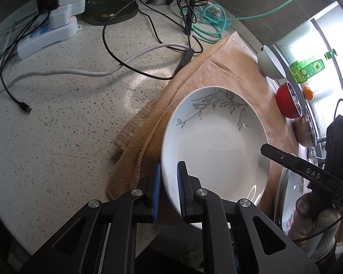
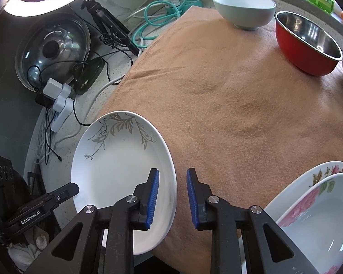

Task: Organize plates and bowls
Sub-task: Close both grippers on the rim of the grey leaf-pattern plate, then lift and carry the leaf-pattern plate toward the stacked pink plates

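Observation:
A white plate with a grey leaf pattern [image 1: 217, 148] is held tilted over the left edge of a tan towel [image 1: 235, 66]. My left gripper [image 1: 169, 189] is shut on its near rim, the blue pads pressing both faces. In the right wrist view the same plate [image 2: 116, 171] has its right rim between the pads of my right gripper [image 2: 172, 198]. The jaws there stand a little apart, and a gap shows beside the rim. Two stacked floral plates [image 2: 320, 217] lie at the lower right of the towel [image 2: 228, 114].
At the towel's far side stand a pale bowl [image 2: 244, 11], a red bowl with a steel inside [image 2: 308, 43] and a steel bowl [image 1: 305, 130]. Cables, a power strip [image 1: 48, 36], a glass pot lid [image 2: 52, 50] and a tripod crowd the speckled counter [image 1: 68, 125] to the left.

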